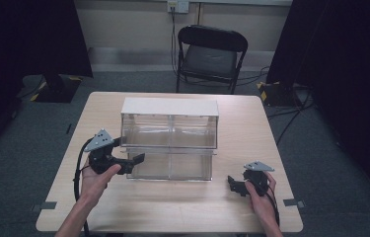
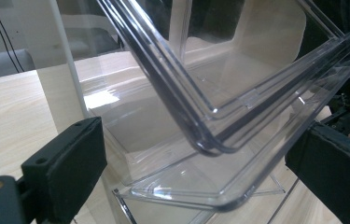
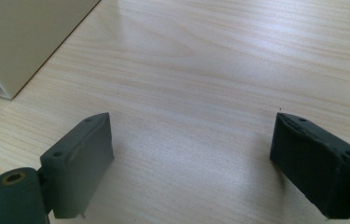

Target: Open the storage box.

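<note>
Two grippers are working at my table (image 1: 251, 217). Nearest, at the right, my right gripper (image 1: 237, 185) is resting low over bare wood, its jaws spread wide and holding nothing. Farther in on the left, my left gripper (image 1: 134, 161) is reaching into the clear drawer (image 1: 170, 165), jaws wide around its front left corner. The drawer is sticking out of the clear organizer (image 1: 170, 118) at mid-table.

The high view looks forward and down over the whole table (image 1: 251, 118). The left gripper view sits close against the clear drawer box (image 2: 219, 116); the right gripper view looks low across bare tabletop.
</note>
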Tool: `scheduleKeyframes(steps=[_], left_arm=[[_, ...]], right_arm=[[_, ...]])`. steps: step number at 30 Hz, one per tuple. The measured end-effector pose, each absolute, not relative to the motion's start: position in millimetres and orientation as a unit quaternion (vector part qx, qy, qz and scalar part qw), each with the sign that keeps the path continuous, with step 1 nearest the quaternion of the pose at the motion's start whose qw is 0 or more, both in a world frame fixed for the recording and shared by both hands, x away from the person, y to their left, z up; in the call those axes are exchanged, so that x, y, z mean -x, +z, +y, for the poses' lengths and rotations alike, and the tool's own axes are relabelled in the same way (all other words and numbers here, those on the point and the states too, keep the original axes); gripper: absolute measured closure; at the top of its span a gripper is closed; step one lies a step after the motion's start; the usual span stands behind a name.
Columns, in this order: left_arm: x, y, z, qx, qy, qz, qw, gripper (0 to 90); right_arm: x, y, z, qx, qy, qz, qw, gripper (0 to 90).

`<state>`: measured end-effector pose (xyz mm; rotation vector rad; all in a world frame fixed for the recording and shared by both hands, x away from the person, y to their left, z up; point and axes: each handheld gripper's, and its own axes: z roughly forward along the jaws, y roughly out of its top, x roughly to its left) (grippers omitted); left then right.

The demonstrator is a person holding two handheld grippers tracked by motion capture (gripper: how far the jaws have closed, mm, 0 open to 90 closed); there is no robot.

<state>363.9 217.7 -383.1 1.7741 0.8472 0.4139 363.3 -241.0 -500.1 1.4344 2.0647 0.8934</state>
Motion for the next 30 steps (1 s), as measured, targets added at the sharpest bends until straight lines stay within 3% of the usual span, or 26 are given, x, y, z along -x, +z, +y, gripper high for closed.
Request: scheduleKeyframes(steps=[30], left_arm=[[-363.6,-382.7,217.5,-0.746,0.175,0.356,0.535,5.0]], right_arm=[[-363.3,-500.1,-241.0,-0.523,0.325,0.752,0.235,12.3]])
